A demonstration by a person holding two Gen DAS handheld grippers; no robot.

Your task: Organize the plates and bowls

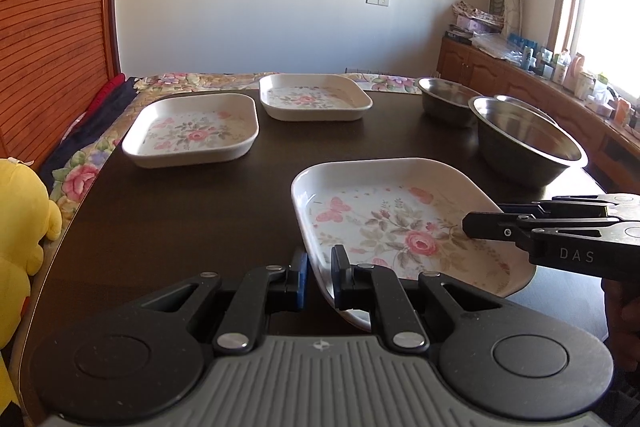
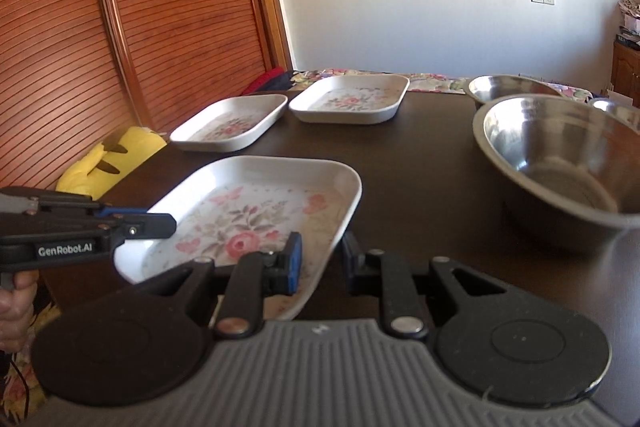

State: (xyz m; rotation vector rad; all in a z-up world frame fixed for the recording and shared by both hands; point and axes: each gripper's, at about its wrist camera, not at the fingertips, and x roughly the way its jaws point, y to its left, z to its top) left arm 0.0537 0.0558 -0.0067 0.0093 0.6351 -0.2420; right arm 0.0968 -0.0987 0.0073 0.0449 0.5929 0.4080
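Gripping one flowered plate by opposite rims, left gripper and right gripper both clamped, keeping it level above table; likely bound for stacking.

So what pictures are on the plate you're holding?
Pink roses, leaves and butterflies on the white plate; the left wrist view shows it best.

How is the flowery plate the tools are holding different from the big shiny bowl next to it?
The held plate is white with pink flowers; the big bowl is plain shiny metal. The held plate is squarish and shallow; the big bowl is round and deep. The held plate is tilted, gripped at its rim by the left tool and right tool; the big bowl sits untouched on the table. Both are empty.
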